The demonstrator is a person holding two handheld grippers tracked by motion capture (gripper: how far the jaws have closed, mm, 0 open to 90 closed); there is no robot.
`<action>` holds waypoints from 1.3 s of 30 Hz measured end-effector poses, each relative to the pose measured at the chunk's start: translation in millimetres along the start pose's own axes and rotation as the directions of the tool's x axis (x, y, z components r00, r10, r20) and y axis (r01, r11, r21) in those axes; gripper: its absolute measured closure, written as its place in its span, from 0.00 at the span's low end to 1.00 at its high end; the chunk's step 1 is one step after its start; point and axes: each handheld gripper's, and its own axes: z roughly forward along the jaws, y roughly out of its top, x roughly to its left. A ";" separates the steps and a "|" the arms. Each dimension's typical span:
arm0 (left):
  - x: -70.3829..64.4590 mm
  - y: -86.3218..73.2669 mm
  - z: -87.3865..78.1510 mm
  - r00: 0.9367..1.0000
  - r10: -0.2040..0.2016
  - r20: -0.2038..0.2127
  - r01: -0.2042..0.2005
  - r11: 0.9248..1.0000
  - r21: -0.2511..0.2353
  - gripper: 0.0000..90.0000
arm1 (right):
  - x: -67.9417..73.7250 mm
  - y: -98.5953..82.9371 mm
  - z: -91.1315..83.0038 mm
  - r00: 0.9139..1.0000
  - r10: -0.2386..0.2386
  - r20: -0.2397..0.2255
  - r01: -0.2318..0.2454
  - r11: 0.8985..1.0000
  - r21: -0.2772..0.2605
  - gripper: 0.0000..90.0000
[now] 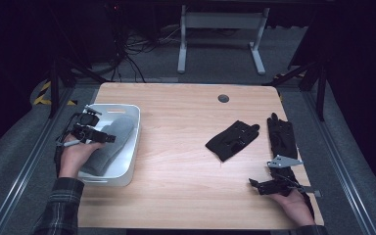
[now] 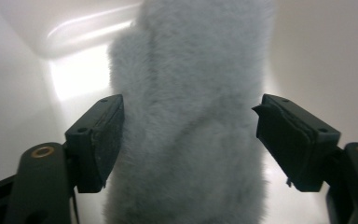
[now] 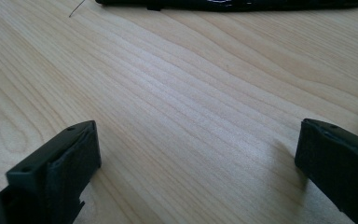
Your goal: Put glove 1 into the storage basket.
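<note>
I am working at a pale wooden surface [image 1: 176, 147] that is filling most of the high view, with a small dark round fitting [image 1: 223, 98] sitting near its far edge. At its left side a white plastic bin [image 1: 127, 161] is resting, and a fluffy grey mitten [image 1: 108, 144] is lying lengthwise inside it, taking up much of the bin's floor.

On the right half of the surface two black gloves are lying apart from each other: one black glove [image 1: 232, 139] is sitting toward the middle, angled, and the other black glove [image 1: 281, 134] is stretching along the right edge, fingers pointing away from me.

My left hand [image 1: 76, 156] is reaching into the bin and holding my left tool [image 1: 108, 138] over the mitten. In the left gripper view the tool [image 2: 189, 126] is released, its jaws spread wide on either side of the grey mitten [image 2: 186, 116]; the left one is sitting right against the fluff, the right one is standing just clear of it, and the white bin wall [image 2: 18, 84] is showing behind.

My right hand [image 1: 293, 205] is resting near the front right corner, holding my right tool [image 1: 254, 183] low over bare wood, just in front of the nearer end of the long glove. In the right gripper view this tool [image 3: 198, 154] is also released, jaws far apart with only wood grain between them, and the dark edge of a glove [image 3: 233, 4] is running along the top.
</note>
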 end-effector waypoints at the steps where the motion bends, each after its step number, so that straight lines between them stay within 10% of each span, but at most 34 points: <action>1: -3.9 -0.5 -4.0 1.000 0.009 0.009 -0.008 1.000 -0.021 0.26 | 0.0 0.0 0.0 1.000 0.000 0.000 0.000 1.000 0.000 0.00; 18: -72.5 6.2 -27.6 0.978 0.152 0.143 -0.123 0.974 -0.193 0.22 | 0.0 0.0 0.0 1.000 0.000 0.000 0.000 1.000 0.000 0.00; 39: -175.0 -7.8 22.2 0.900 0.387 0.199 -0.340 0.911 -0.235 0.20 | -0.5 -0.2 -0.2 1.000 0.013 0.012 -0.013 1.000 0.000 0.00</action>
